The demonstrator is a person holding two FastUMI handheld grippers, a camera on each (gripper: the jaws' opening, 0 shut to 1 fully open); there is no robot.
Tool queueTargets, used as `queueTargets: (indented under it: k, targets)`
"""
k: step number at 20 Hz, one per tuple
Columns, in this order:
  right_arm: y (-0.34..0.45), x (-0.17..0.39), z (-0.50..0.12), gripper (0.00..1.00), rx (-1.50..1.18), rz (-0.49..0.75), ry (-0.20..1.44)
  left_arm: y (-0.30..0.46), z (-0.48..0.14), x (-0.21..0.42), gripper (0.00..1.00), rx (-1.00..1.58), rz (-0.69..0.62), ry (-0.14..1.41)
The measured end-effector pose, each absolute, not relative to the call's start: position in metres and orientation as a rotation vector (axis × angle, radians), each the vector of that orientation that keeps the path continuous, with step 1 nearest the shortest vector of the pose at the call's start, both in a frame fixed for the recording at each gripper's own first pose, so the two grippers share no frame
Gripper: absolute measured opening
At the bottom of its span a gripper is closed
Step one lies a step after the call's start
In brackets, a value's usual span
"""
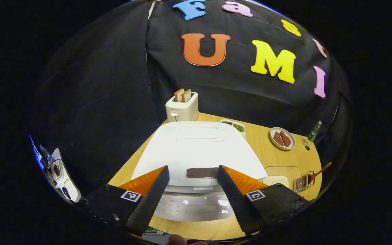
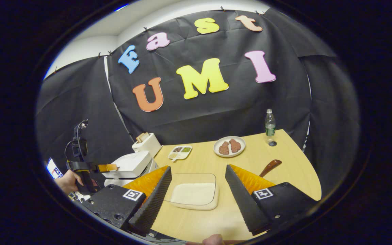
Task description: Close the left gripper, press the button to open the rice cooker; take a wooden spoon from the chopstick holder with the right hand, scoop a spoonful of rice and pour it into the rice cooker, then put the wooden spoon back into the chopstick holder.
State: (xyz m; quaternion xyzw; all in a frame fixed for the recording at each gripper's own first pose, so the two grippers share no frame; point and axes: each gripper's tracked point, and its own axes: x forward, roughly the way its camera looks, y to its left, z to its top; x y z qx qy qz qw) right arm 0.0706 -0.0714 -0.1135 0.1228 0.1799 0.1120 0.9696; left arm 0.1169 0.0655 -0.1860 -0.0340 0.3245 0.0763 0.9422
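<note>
The white, flat-lidded rice cooker (image 1: pixel 199 149) sits on the pale wooden worktop (image 1: pixel 267 153) with its lid down, its dark oblong release button (image 1: pixel 202 172) at the front edge of the lid and a pale control panel (image 1: pixel 196 206) below it. The left tool (image 1: pixel 193 195) hangs just in front of the cooker with its two fingers spread wide, one on either side of the button and gripping nothing.

To the right of the cooker lies a clear, shallow glass dish of white rice (image 2: pixel 193 193). The right tool (image 2: pixel 196 200) hovers over that dish, its fingers held well apart with the dish between them and nothing in their grasp. Further right of the cooker stands a wire chopstick holder (image 1: pixel 304 182), and the brown wooden spoon (image 1: pixel 320 170) stands in it with its handle slanting up and out.

Behind the cooker a cream toaster (image 1: pixel 181 107) holds two slices of browned bread. Just behind the cooker's right rear corner is a small white divided tray (image 2: pixel 180 152) of dark and green grains. Further right of that is a round white plate (image 1: pixel 282 138) with two reddish-brown pieces of meat, and beyond it a clear plastic bottle with a green label (image 2: pixel 270 126) stands upright near the worktop's far corner.

In the right gripper view a hand (image 2: pixel 67 181) holds the left tool's handle just to the cooker's left.
</note>
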Motion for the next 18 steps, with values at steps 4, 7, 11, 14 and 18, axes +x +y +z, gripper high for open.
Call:
queueTargets:
  k: [4,7,11,14,18]
  targets:
    - [-0.07,0.055,-0.107,1.0,0.231,0.218,0.35,0.056,-0.222,0.099,0.97,-0.048,0.087,0.808]
    - [-0.073,0.05,-0.109,1.0,0.227,0.206,0.345,0.056,-0.229,0.098,0.98,-0.051,0.083,0.834]
    - [-0.071,0.052,-0.114,1.0,0.245,0.215,0.355,0.056,-0.23,0.101,0.99,-0.049,0.085,0.79]
    - [-0.069,0.058,-0.109,1.0,0.245,0.223,0.342,0.057,-0.227,0.107,0.99,-0.057,0.095,0.744]
    - [-0.075,0.065,-0.092,0.99,0.21,0.203,0.307,0.059,-0.218,0.109,0.94,-0.085,0.114,0.688]
